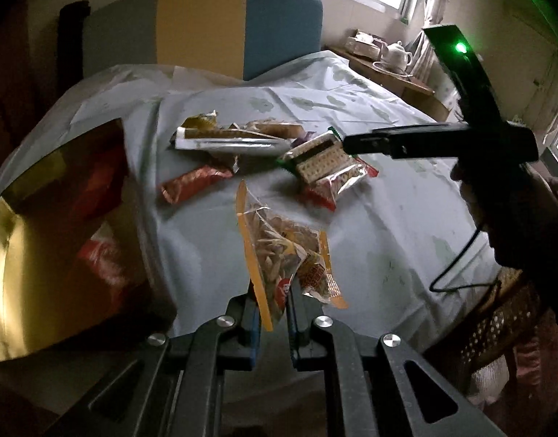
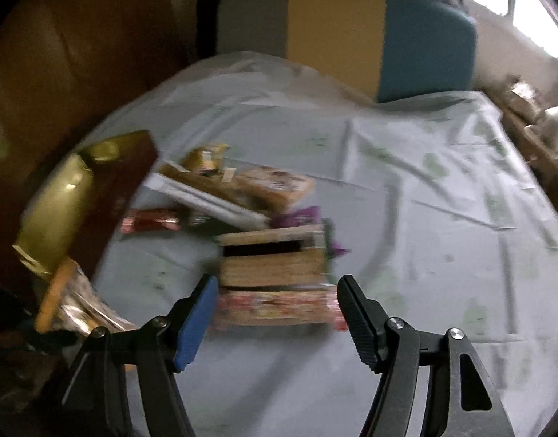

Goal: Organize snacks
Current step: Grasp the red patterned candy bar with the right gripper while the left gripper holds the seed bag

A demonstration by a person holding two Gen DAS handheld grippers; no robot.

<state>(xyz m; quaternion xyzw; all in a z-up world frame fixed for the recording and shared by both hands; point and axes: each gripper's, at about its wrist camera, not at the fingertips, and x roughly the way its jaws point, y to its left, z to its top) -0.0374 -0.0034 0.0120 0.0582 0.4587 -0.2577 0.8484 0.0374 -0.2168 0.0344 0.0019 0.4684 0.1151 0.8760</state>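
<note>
- Your left tongs (image 1: 273, 300) were clamped hard on the near corner of a clear snack bag (image 1: 284, 251) with an orange seal strip, holding it clear of the sheet.
- Your right tongs (image 2: 277, 307) stood about half open, one blue pad (image 2: 195, 324) on the left and a black ribbed pad on the right. A blurred stack of cracker packs (image 2: 275, 273) lay between and just beyond the tips; the pads were not pressing on it.
- The surface looked like a bed (image 1: 388, 189) under a pale printed sheet, not a bench.
- The snack pile sat mid-sheet: a long silver-ended pack (image 1: 228, 140), a red wrapper (image 1: 195, 182) and a perforated cracker pack (image 1: 324, 162), touching or overlapping.
- In the left wrist view the right tool's black arm reached in from the right, its tip at the cracker pack.
- A gold-lined box (image 1: 53, 240) stood at the left edge of the bed, already holding something red.
- You had open sheet to the right of the pile and between the pile and the near edge.
- The far side was closed off by a grey, yellow and blue headboard (image 1: 206, 25).
- A side table with a white teapot (image 1: 399, 52) stood beyond the right far corner, well apart from the snacks.
</note>
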